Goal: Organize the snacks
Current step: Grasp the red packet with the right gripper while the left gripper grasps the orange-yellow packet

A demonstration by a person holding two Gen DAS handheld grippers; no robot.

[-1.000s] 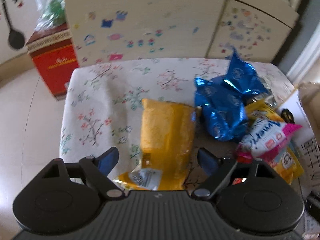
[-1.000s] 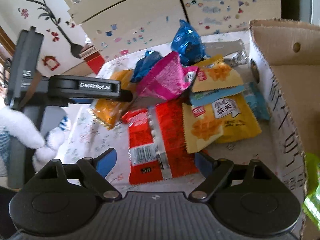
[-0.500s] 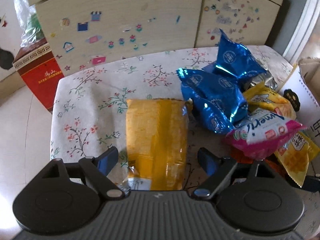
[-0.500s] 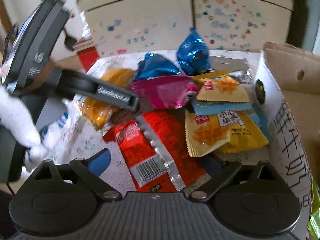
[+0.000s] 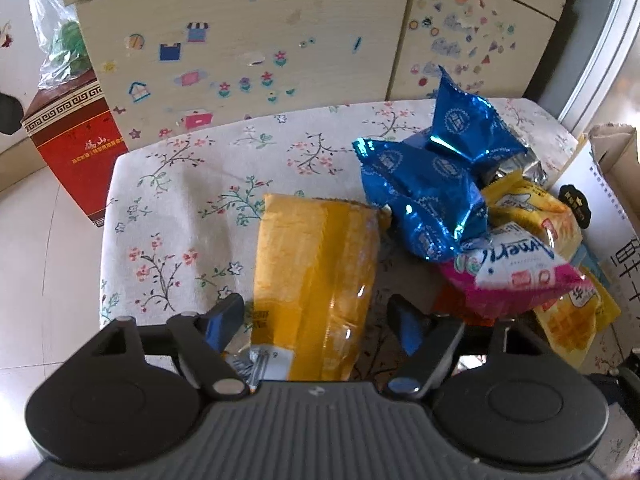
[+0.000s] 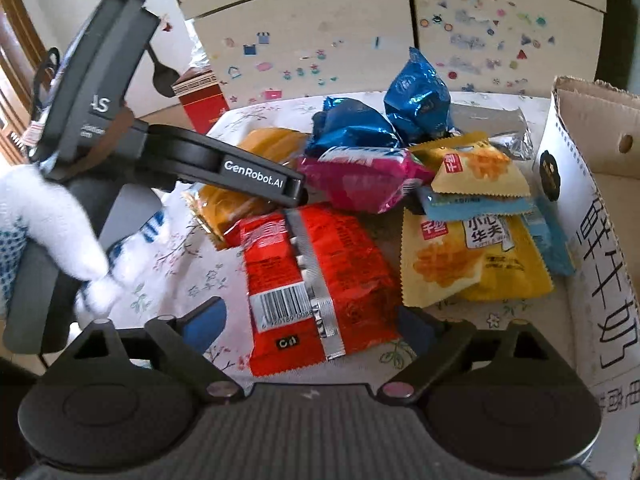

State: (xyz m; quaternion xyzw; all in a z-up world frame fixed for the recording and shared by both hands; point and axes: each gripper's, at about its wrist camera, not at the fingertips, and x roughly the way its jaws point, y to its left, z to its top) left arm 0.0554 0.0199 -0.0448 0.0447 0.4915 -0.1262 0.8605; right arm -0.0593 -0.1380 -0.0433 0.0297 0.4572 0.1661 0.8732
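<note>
A long orange packet [image 5: 316,264] lies on the flowered tablecloth [image 5: 180,216]. My left gripper [image 5: 316,324] straddles its near end; its jaws are closing, and the pads stand a little off the wrapper's sides. In the right wrist view the left gripper [image 6: 294,194] reaches down over that orange packet [image 6: 256,144], held by a white-gloved hand [image 6: 36,216]. A red packet [image 6: 316,280] with a barcode lies flat between the fingers of my right gripper [image 6: 310,324], which is open and not pressing on it.
Two blue foil packets [image 5: 424,196], a pink packet [image 5: 508,276] and yellow waffle packets [image 6: 472,256] are heaped at the right. A cardboard box [image 6: 600,216] stands against the heap's right side. A stickered cabinet [image 5: 280,40] is behind, a red carton [image 5: 76,148] on the floor at left.
The left jaws have narrowed around the orange packet. The right jaws have widened around the red packet, and both views have rolled level.
</note>
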